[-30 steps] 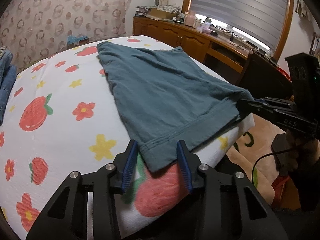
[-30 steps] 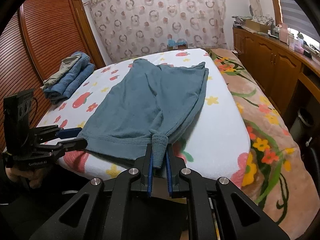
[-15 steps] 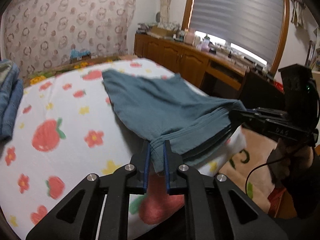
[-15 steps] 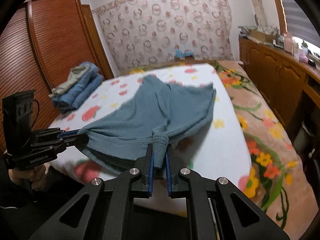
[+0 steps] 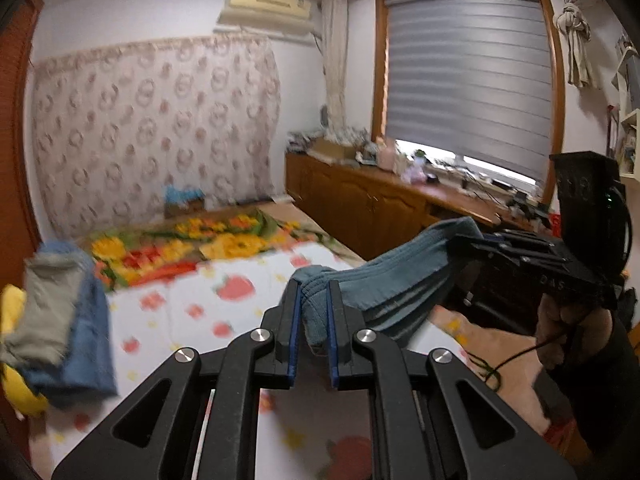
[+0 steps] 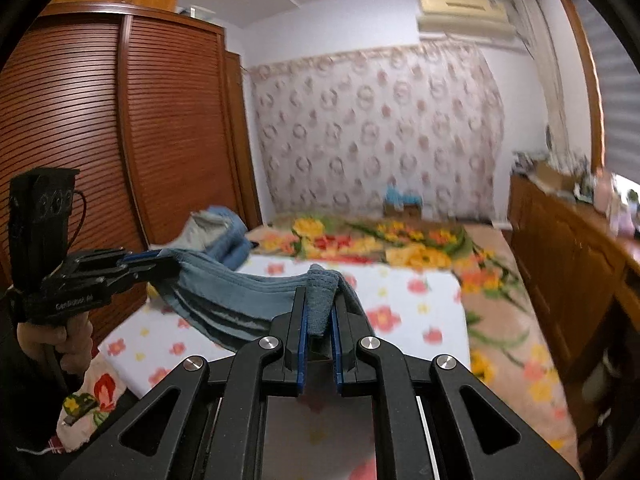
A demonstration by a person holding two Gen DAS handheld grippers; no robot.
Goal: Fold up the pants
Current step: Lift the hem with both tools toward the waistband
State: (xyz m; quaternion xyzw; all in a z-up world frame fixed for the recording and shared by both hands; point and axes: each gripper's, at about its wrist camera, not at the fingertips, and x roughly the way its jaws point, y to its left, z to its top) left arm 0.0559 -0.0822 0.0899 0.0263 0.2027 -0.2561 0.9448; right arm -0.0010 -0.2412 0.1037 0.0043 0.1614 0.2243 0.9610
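Above the near edge of the bed (image 5: 192, 304), left gripper (image 5: 313, 312) and right gripper (image 6: 319, 312) each pinch a pants (image 5: 384, 280) corner; keep both level and taut, carrying the hem toward the far end.

both grippers' jaws pinch the teal pants (image 5: 384, 280).

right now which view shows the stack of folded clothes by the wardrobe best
The left wrist view: the stack of folded clothes is large there, grey on top, blue denim and something yellow beneath, though blurred. The right wrist view shows only its top, far off behind the blue-grey pants.
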